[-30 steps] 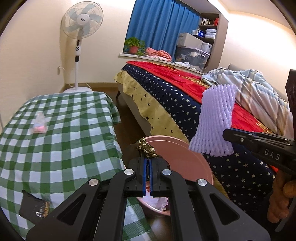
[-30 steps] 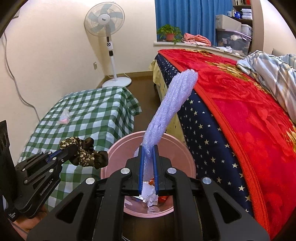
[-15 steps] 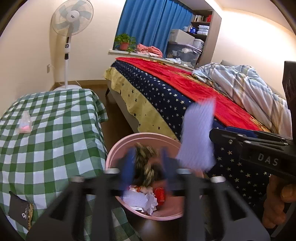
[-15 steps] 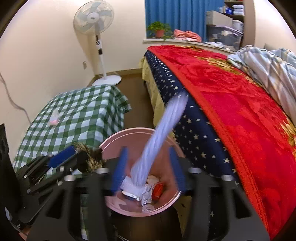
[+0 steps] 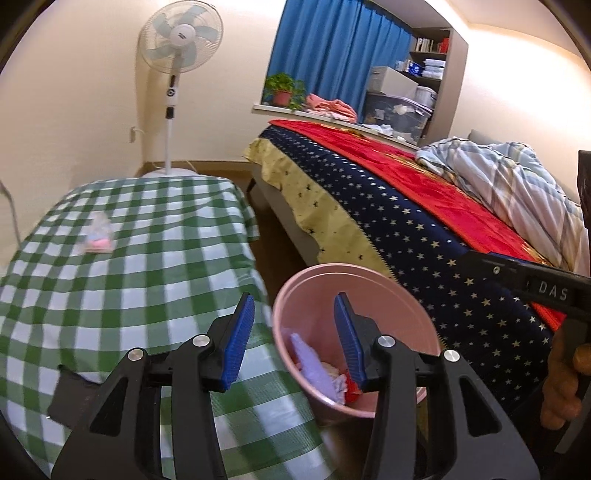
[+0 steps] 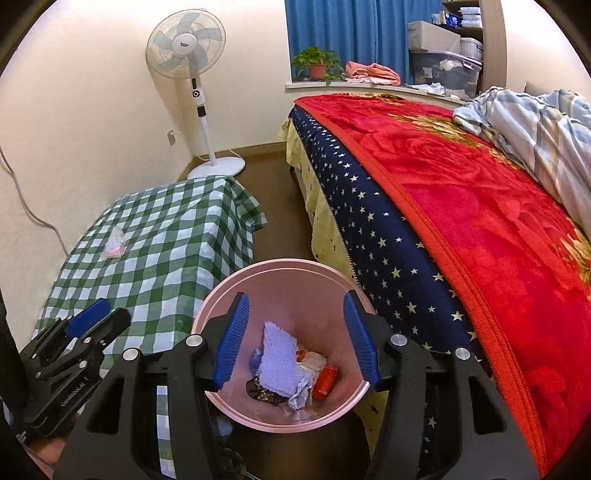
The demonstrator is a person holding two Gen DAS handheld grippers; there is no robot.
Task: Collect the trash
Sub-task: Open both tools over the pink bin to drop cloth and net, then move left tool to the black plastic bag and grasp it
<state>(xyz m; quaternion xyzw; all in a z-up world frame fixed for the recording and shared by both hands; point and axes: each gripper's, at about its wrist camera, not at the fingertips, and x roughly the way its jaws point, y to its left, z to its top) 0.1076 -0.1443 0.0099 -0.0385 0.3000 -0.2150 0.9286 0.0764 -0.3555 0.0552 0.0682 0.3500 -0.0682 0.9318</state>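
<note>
Pink bin [image 6: 236, 284], green-checked tablecloth [image 6: 166, 236], red blanket [image 6: 480, 206], blue curtain [image 6: 351, 33].

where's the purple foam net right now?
In the right wrist view the purple foam net lies inside the pink bin, on top of the other trash, between the open right claw fingers; the bin stands between the checkered table and the bed.

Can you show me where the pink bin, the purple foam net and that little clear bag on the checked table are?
pink bin [image 6: 325, 271]: right wrist view, far rim.
purple foam net [image 6: 279, 363]: right wrist view, its middle.
little clear bag [image 6: 115, 243]: right wrist view, its middle.
</note>
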